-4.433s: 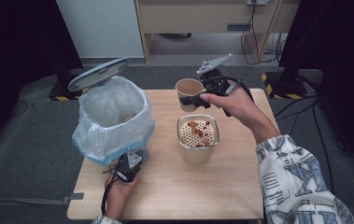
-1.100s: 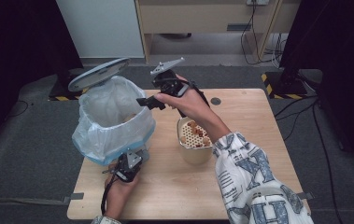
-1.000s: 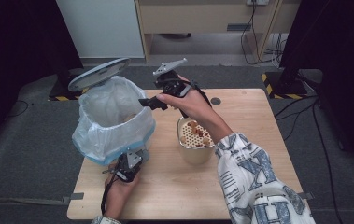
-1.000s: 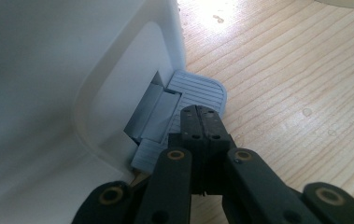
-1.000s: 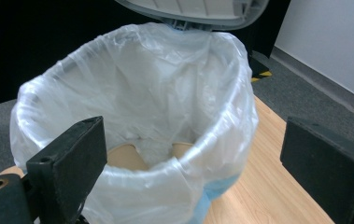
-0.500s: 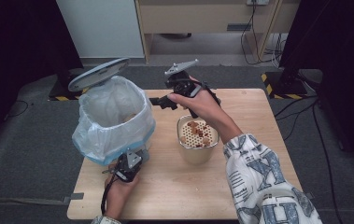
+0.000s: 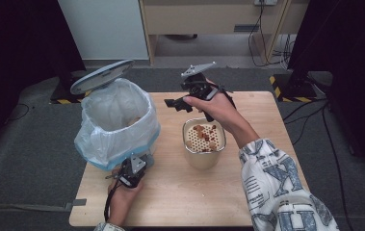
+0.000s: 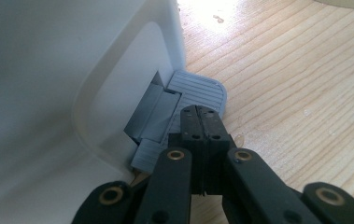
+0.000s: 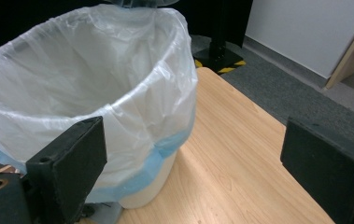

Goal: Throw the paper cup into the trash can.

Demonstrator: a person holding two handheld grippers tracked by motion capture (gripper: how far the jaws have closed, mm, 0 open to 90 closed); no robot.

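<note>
High view: my left gripper sits low at the foot of the bin, at the left of the counter. In the left gripper view its jaws are pressed together with nothing between them, their tips resting on the grey ribbed pedal. The lid stands tilted open behind the rim, which I judge to be the pedal's doing.

My right gripper is held above the counter between bin and pot. In the right gripper view its jaws stand wide apart and empty, facing the bin's mouth.

Handling, as I judge it:
- The bin is light plastic and could tip or slide under an off-centre push. The pedal is the stiff point to press; downward force there should keep the foot planted.
- The bag is thin, soft film, slack over the rim and easily snagged or torn. I would keep the jaws off it.
- The pot is a rigid, cream, round-cornered vessel with a perforated insert carrying brown scraps. It probably has some weight. I would take it by the rim wall and carry it level, since the scraps are loose.

No brand, label or writing can be read on bin, bag, pot or either gripper.
</note>
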